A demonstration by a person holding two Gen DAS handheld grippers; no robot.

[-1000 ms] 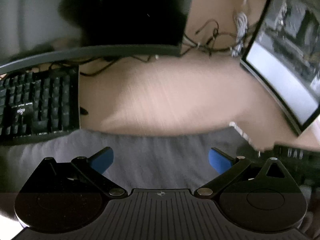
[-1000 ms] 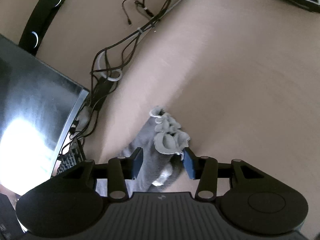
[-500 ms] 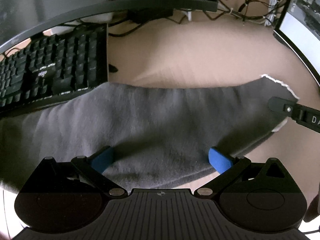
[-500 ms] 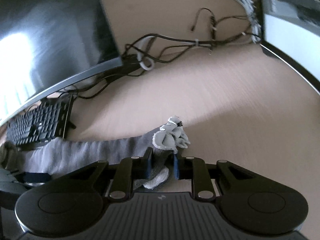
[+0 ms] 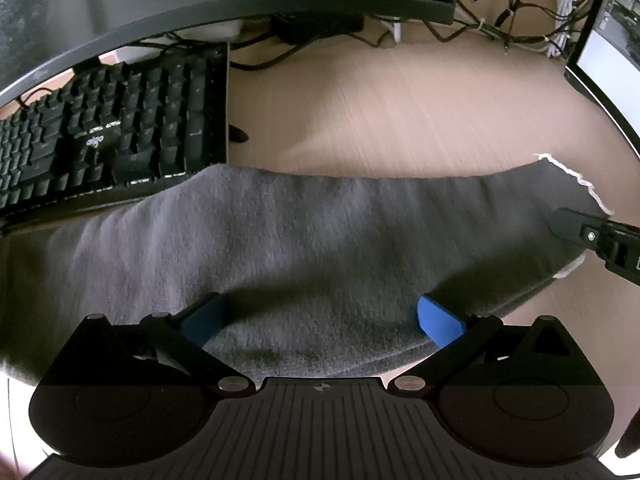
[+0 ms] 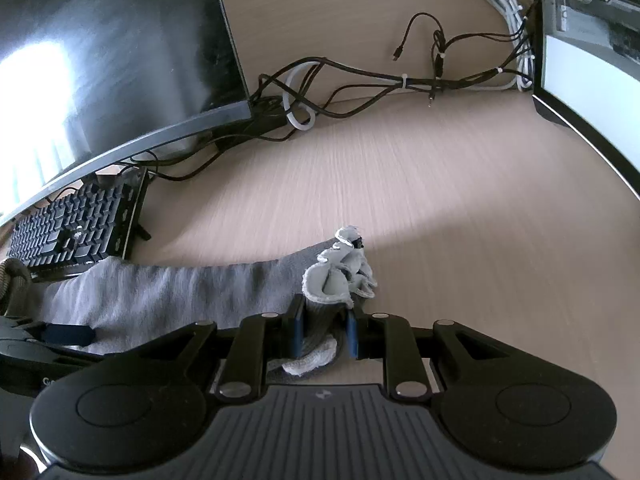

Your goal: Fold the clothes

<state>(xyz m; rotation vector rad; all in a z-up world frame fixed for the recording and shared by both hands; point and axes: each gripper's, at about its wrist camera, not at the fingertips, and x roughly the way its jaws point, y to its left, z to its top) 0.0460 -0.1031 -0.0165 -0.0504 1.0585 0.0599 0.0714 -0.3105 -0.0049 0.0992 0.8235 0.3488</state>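
1. While the grey garment (image 5: 320, 240) lies stretched across the tan desk (image 5: 400, 120), its long axis runs left to right through the middle of the left wrist view, from beside the keyboard (image 5: 112, 128) at the left to a frayed white hem at the right edge.
2. The right gripper (image 6: 322, 330) is clenched on that frayed end, cloth bunched between its blue pads, low in the centre of its own frame.
3. The left gripper (image 5: 320, 318) hangs released, jaws spread wide, directly over the garment's near edge at mid-length; it is the nearer tool to the untouched middle.
4. Any fold likely turns on carrying the held end along this axis toward the keyboard side.
5. Compared with a second ago, the cloth now lies drawn out straight, and the right jaws have closed from a wider gap.
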